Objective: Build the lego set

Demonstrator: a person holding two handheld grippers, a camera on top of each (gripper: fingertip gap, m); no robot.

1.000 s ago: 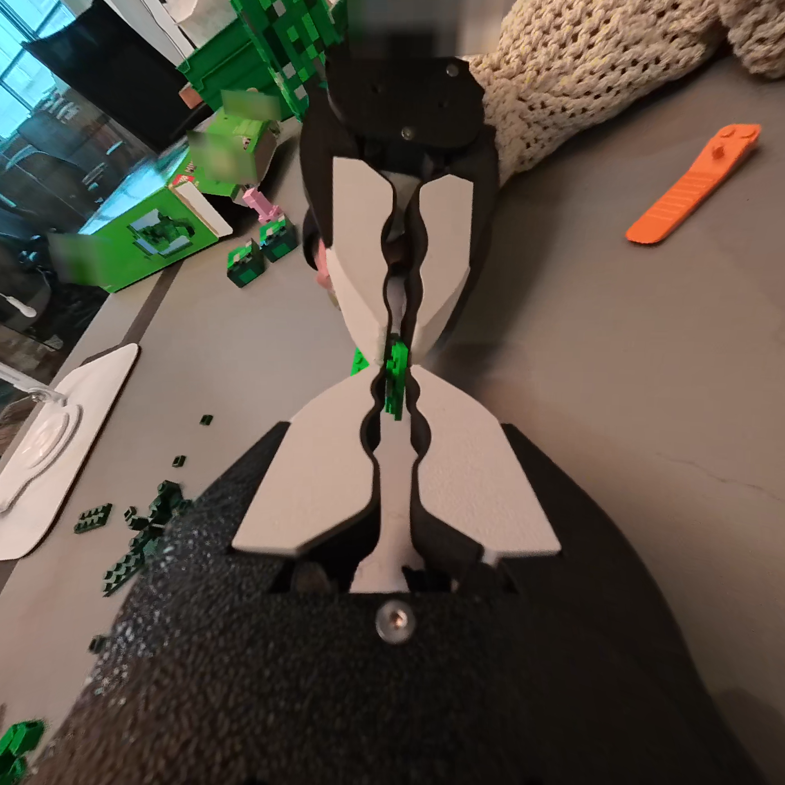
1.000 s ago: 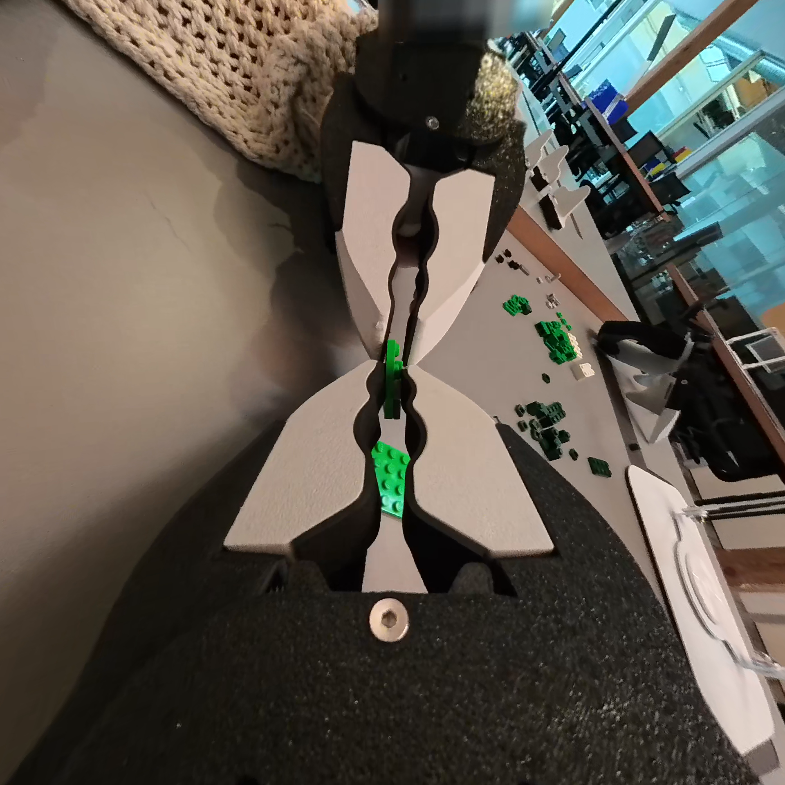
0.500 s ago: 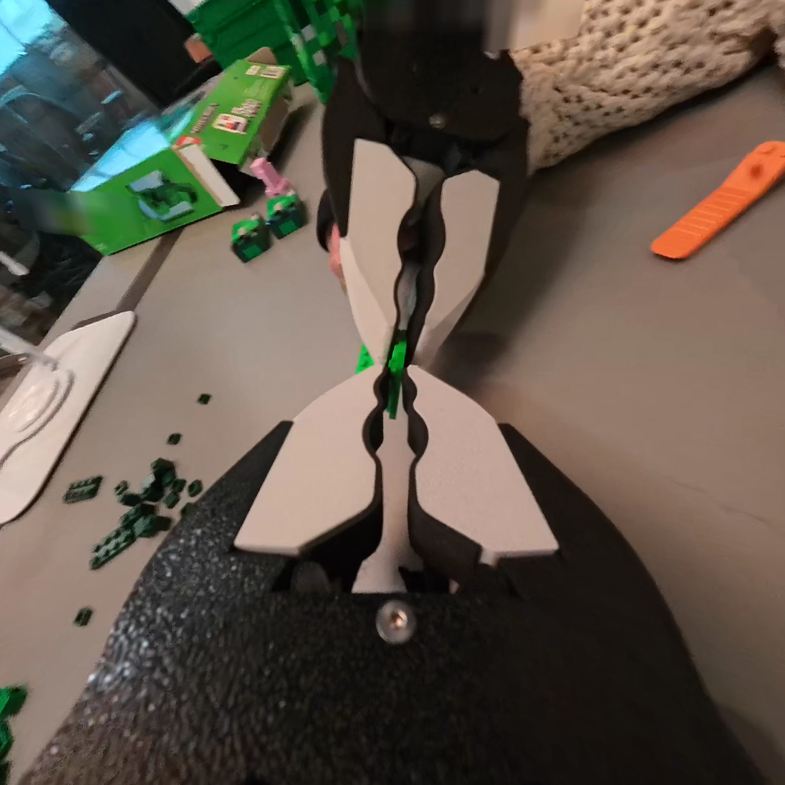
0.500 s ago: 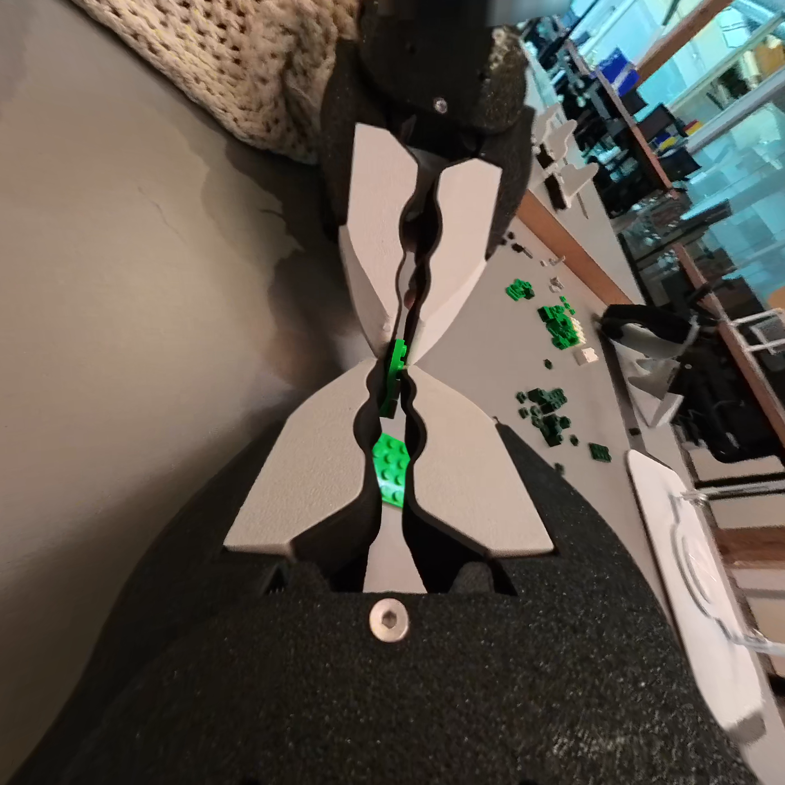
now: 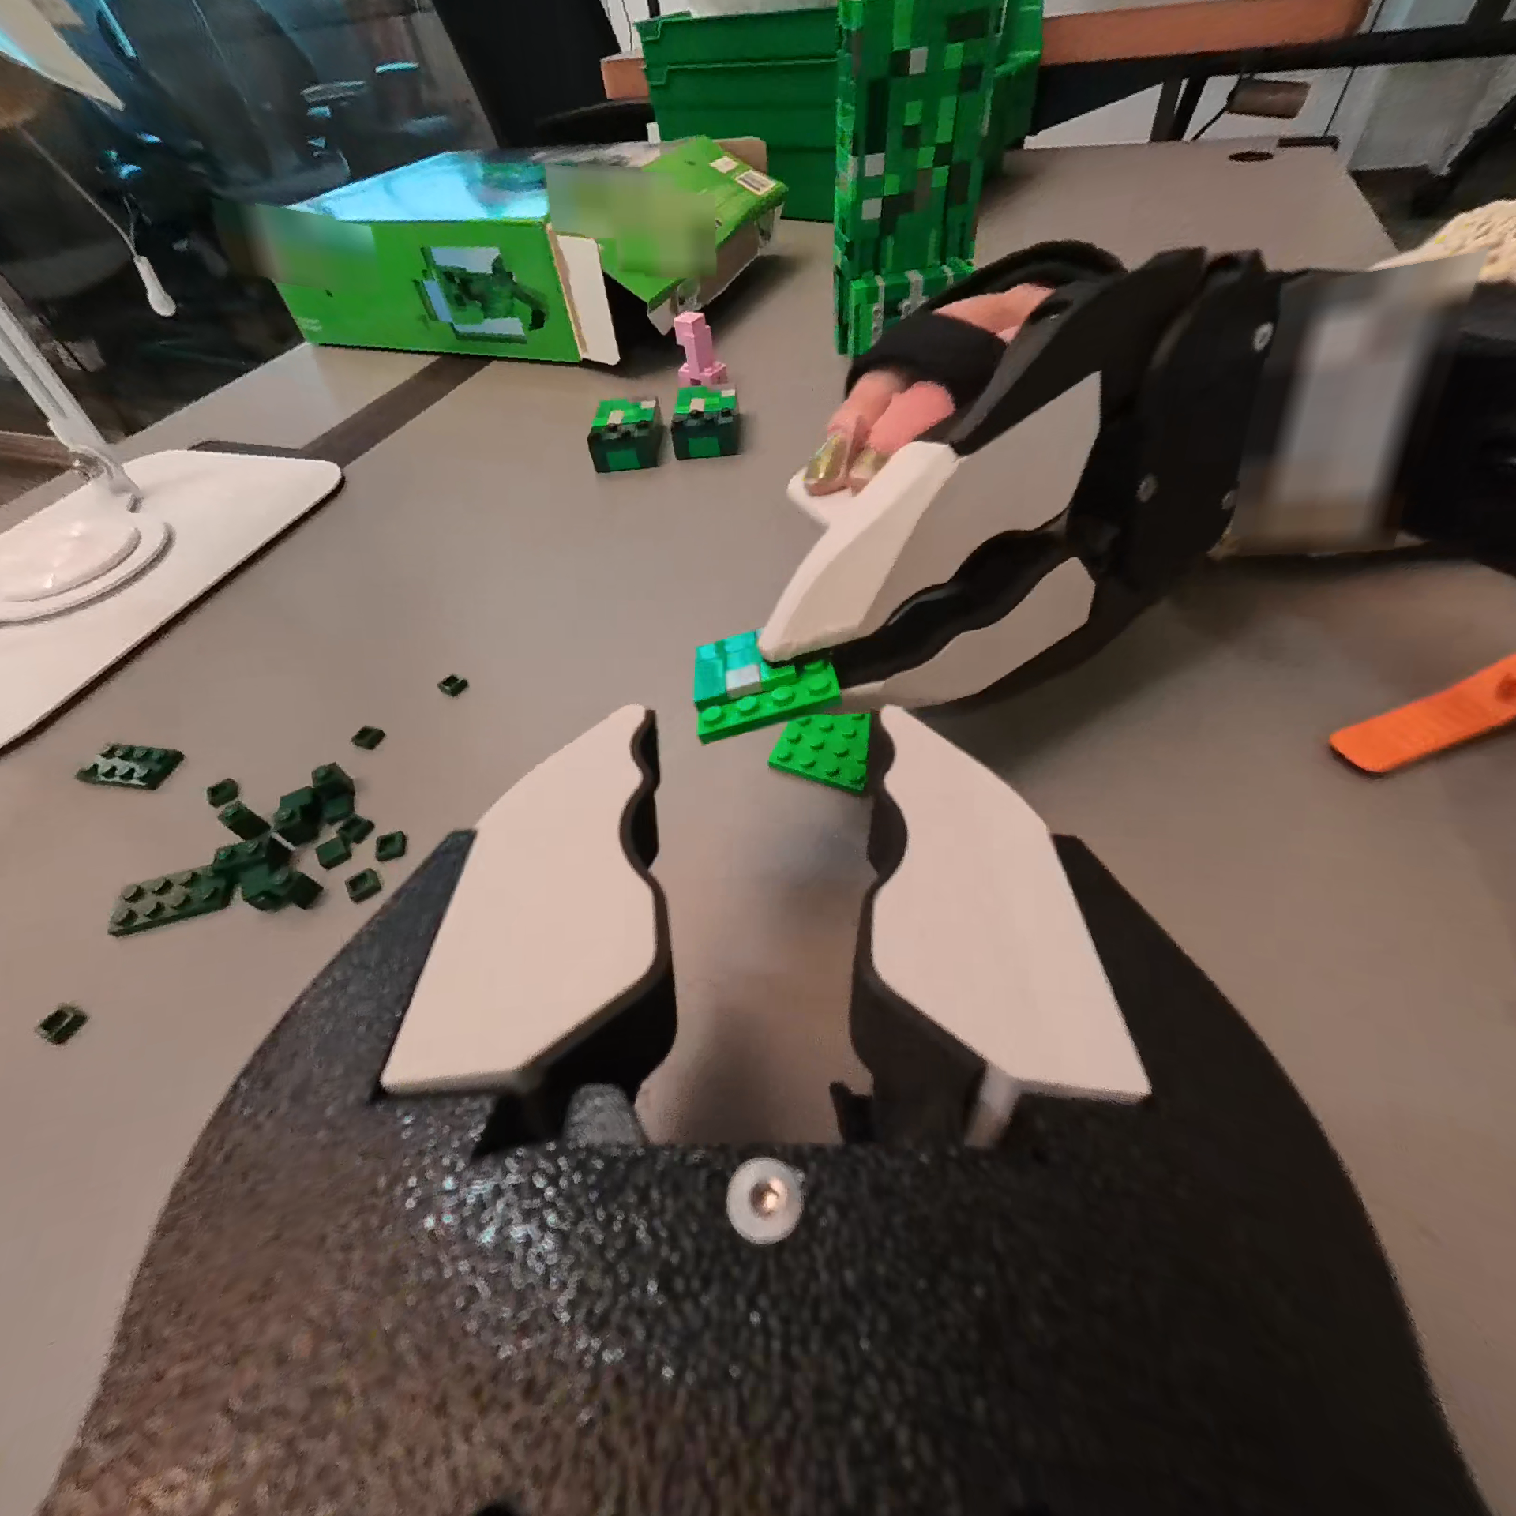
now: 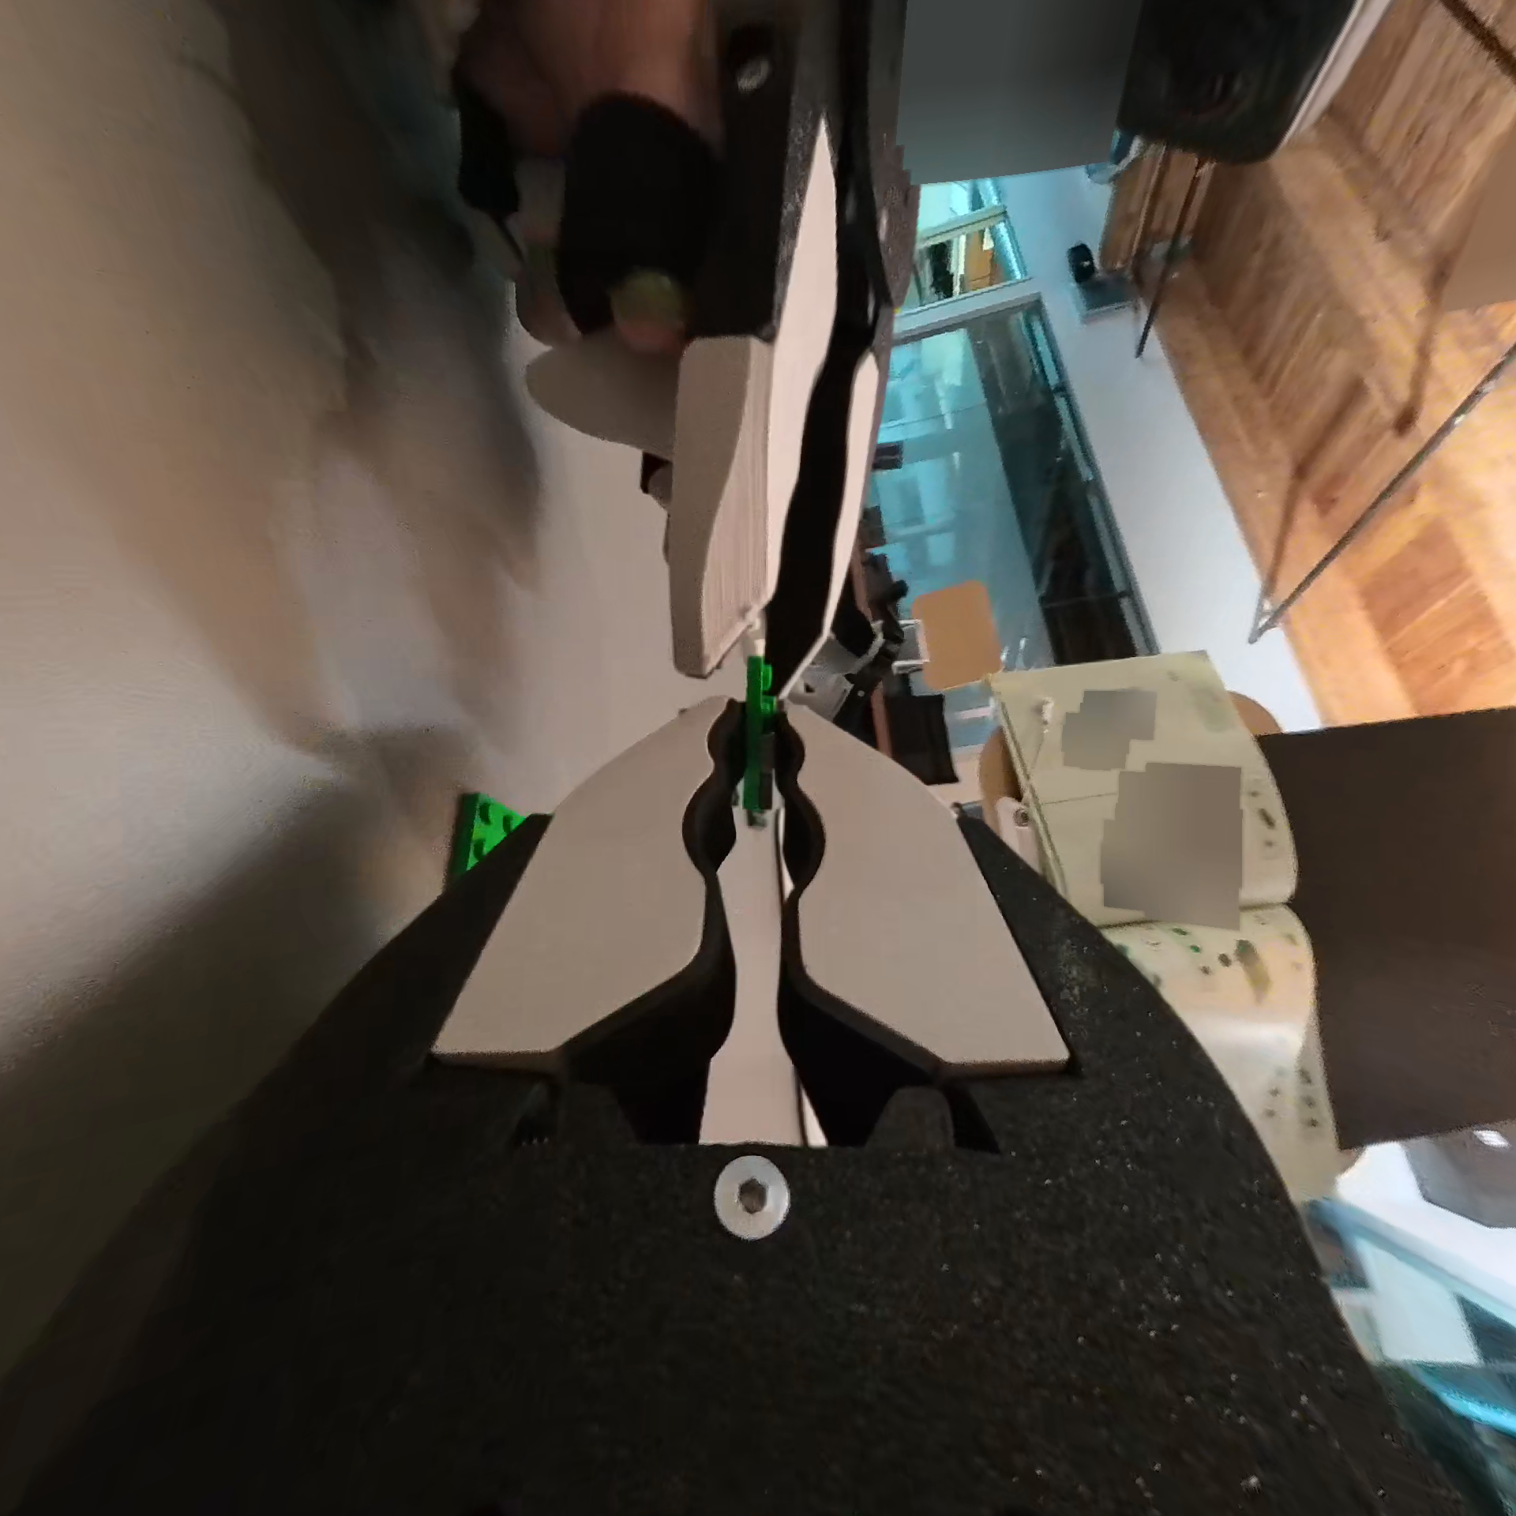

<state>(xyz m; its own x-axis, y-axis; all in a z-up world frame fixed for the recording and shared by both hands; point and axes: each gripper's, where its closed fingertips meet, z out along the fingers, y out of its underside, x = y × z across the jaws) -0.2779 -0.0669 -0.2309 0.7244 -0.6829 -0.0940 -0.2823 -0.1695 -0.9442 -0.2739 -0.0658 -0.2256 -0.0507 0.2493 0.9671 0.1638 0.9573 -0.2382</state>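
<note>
My right gripper point(image 5: 820, 668) reaches in from the right and is shut on a bright green plate assembly point(image 5: 763, 697) with teal and grey tiles on top, held just above the table. In the right wrist view the gripper point(image 6: 755, 714) pinches the assembly point(image 6: 756, 738) edge-on. My left gripper point(image 5: 763, 730) is open and empty, with its fingertips on either side of the held assembly and just short of it. A second bright green plate point(image 5: 824, 751) lies flat on the grey table under the assembly; it also shows in the right wrist view point(image 6: 484, 828).
A pile of dark green pieces point(image 5: 246, 853) lies at the left. An orange brick separator point(image 5: 1427, 730) lies at the right. Farther back stand two small green cubes point(image 5: 664, 431), a pink figure point(image 5: 697, 353), a green box point(image 5: 459, 279) and a tall green pixel-pattern build point(image 5: 910, 164). A white lamp base point(image 5: 123, 558) is at far left.
My left gripper has opened, let go of the green assembly and drawn back. My right gripper keeps its hold on it. Both views have swung round.
</note>
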